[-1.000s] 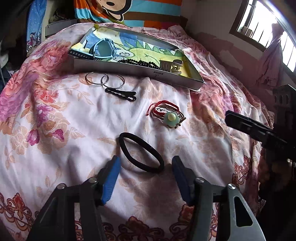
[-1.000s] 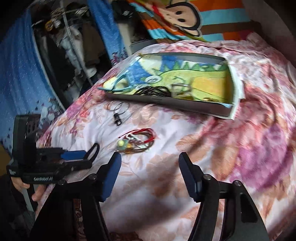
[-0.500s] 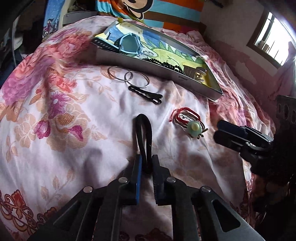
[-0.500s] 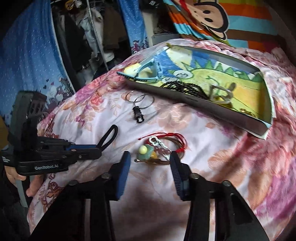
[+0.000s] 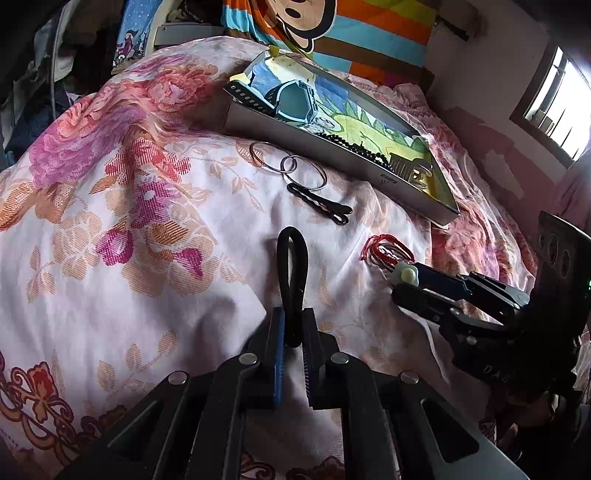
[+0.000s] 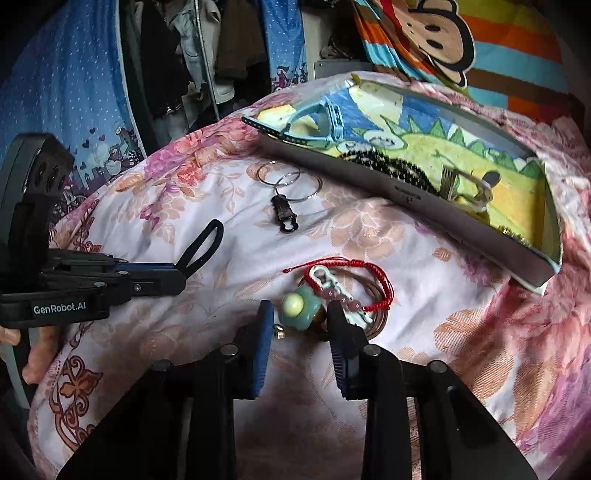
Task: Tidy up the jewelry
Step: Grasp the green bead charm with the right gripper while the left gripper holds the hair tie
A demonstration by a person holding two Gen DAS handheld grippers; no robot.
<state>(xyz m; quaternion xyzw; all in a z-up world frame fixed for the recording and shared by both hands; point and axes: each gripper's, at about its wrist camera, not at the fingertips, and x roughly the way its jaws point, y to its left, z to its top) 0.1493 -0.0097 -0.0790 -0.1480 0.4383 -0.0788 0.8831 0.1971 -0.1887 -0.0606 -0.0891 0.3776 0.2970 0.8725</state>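
My left gripper [image 5: 293,325] is shut on a black hair tie [image 5: 293,266], which sticks forward as a squeezed loop; it also shows in the right wrist view [image 6: 201,249]. My right gripper [image 6: 300,314] is open, its jaws either side of a green flower charm [image 6: 298,307] on a bundle of red and brown bracelets [image 6: 354,280] lying on the bed. The shallow box [image 5: 369,162] with a cartoon lining holds a blue watch [image 5: 295,99], black beads [image 6: 399,168] and a metal piece. In the left wrist view the right gripper [image 5: 404,282] reaches the charm [image 5: 405,275].
Two thin silver bangles [image 5: 295,166] and a black hair clip [image 5: 321,203] lie on the floral bedspread [image 5: 110,221] in front of the box. A striped monkey pillow [image 5: 332,26] is behind the box. Hanging clothes [image 6: 184,55] stand left of the bed.
The left gripper closed on the hair tie and lifted it slightly. The right gripper moved forward and down to the bracelet bundle, its jaws narrowing around the green charm.
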